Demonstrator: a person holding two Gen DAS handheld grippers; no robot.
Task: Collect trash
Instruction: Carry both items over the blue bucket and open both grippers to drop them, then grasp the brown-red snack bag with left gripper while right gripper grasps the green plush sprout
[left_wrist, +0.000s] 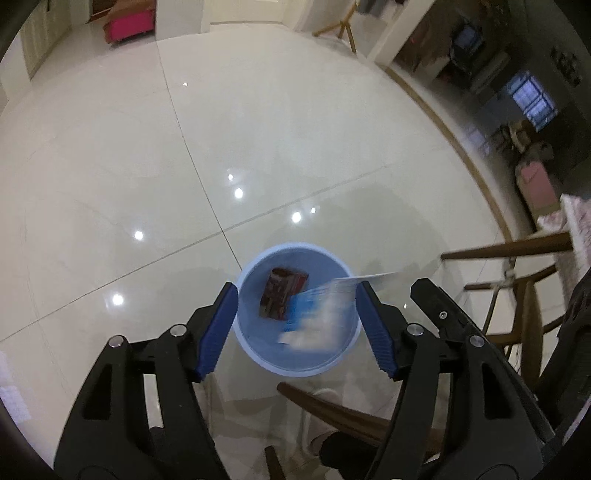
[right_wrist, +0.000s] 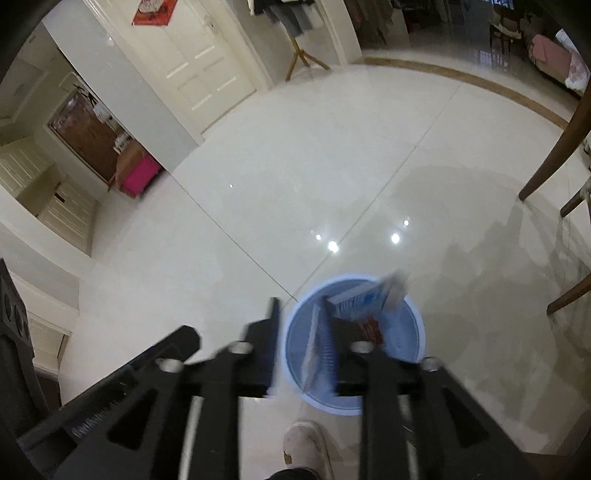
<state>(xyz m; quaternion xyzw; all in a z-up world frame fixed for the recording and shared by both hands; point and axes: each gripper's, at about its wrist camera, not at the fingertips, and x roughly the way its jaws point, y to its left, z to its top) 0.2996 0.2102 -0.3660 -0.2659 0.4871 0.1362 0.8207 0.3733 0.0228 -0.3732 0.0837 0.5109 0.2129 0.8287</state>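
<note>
A light blue round bin (left_wrist: 258, 358) stands on the tiled floor, also in the right wrist view (right_wrist: 415, 343). In it lies a dark red packet (left_wrist: 280, 295). A blue-and-white packet (left_wrist: 317, 317) is blurred in mid-fall over the bin; it also shows in the right wrist view (right_wrist: 360, 302). My left gripper (left_wrist: 297, 328) is open and empty above the bin. My right gripper (right_wrist: 303, 343) is open above the bin, blurred by motion; a pale thin sheet (right_wrist: 312, 350) shows against its right finger, and I cannot tell whether it touches it.
Glossy white floor tiles (left_wrist: 221, 147) all around. Wooden chair legs and rails (left_wrist: 517, 266) stand to the right of the bin, and another chair part (left_wrist: 332, 410) lies below the left gripper. A white shoe (right_wrist: 306, 446) is near the bin. A door (right_wrist: 199, 74) is far off.
</note>
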